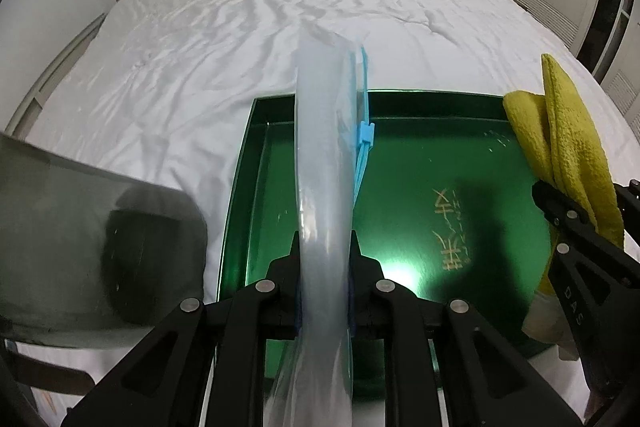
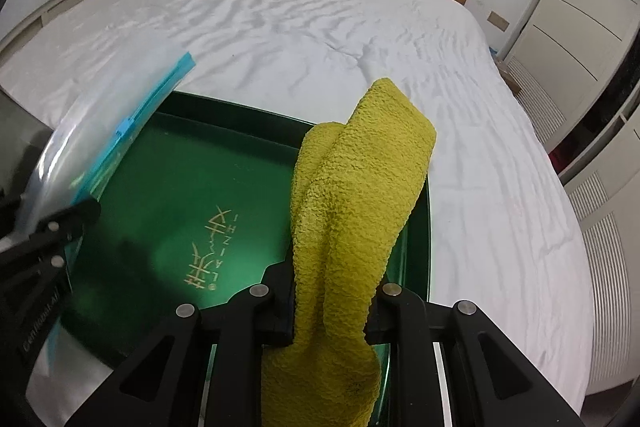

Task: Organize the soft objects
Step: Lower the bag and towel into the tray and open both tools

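White bed (image 1: 180, 75) beneath; right gripper (image 2: 330, 301) pinches yellow cloth (image 2: 356, 195) over green tray (image 2: 168, 187).

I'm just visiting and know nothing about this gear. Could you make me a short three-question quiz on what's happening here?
1. True or false: the right hand-held gripper is shut on the yellow cloth.
2. What does the left hand-held gripper hold? A) clear zip bag B) sock C) pillow
3. What colour is the tray on the white bed?

Key: 1 true; 2 A; 3 green.
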Demonstrator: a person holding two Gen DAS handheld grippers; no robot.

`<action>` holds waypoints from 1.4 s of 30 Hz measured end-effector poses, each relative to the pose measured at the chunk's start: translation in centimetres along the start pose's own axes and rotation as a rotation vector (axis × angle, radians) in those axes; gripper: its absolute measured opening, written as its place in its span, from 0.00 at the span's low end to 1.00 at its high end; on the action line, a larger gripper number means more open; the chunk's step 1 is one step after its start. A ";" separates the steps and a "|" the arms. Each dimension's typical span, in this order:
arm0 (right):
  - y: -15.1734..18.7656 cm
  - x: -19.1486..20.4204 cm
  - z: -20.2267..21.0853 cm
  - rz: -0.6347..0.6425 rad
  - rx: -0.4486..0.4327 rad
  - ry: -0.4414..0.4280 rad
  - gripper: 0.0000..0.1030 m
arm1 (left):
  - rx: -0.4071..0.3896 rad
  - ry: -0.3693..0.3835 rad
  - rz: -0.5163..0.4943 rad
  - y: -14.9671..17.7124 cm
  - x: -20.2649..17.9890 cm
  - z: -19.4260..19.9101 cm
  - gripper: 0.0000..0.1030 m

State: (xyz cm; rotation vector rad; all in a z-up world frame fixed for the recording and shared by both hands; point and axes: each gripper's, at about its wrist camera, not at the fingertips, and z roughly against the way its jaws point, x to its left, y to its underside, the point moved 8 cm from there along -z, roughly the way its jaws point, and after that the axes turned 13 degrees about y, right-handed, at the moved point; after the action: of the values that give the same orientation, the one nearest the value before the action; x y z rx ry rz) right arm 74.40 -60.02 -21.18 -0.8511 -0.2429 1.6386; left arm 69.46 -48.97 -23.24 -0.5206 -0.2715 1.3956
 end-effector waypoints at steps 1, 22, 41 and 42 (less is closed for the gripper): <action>-0.2 0.1 -0.2 -0.006 0.002 -0.002 0.19 | -0.006 -0.004 -0.001 -0.1 0.0 -0.2 0.14; -0.3 -1.7 -0.3 -0.069 -0.013 -0.015 0.79 | -0.047 0.011 -0.013 -1.5 0.2 -0.6 0.57; 1.3 -4.0 4.3 -0.094 -0.061 0.091 0.85 | -0.102 0.064 -0.034 -0.3 -1.5 3.8 0.71; 1.3 -4.0 4.5 -0.093 -0.062 0.098 0.85 | -0.101 0.068 -0.031 -0.1 -1.7 4.2 0.71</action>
State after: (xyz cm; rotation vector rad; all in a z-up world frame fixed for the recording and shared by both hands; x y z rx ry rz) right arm 70.52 -62.71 -17.18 -0.9509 -0.2620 1.5053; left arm 67.22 -49.80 -19.37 -0.6439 -0.2950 1.3364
